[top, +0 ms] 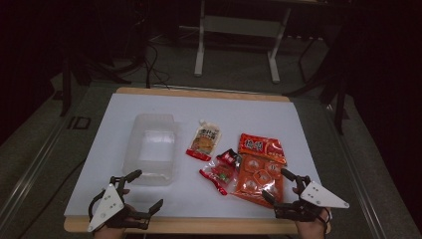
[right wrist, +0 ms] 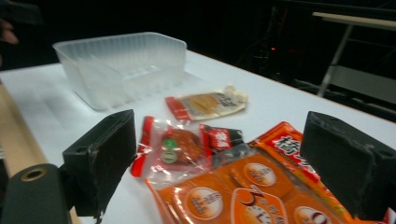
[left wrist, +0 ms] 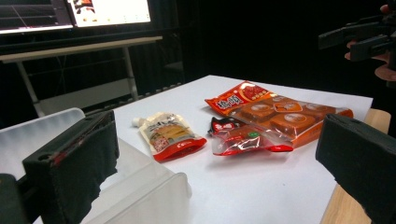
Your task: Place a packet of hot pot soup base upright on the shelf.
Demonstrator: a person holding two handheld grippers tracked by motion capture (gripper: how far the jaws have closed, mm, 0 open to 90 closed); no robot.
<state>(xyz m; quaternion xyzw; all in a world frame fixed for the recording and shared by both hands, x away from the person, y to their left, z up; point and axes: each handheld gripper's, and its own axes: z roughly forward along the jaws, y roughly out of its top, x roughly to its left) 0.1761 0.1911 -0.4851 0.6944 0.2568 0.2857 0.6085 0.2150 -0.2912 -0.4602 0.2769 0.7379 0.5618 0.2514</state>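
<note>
Right by my right gripper [top: 281,186] sits the orange snack pack [top: 259,177], flat on the bench [top: 298,129] next to the clear tray [top: 150,148]. Both sets of jaws are spread, pinching nothing; left gripper [top: 144,190] idles near the tray. Looks light, crinkly and slippery, so I'd pinch its sealed edge.

A: What do the two tools look like?

B: The left gripper [top: 142,191] and the right gripper [top: 276,185] are both black frames, each topped by a grey three-cornered plate dotted with small dark screw holes.

A: And the jaws?

B: Chunky black blocks, matte, edges scuffed and frayed, with a reddish streak on one of the left pair.
</note>
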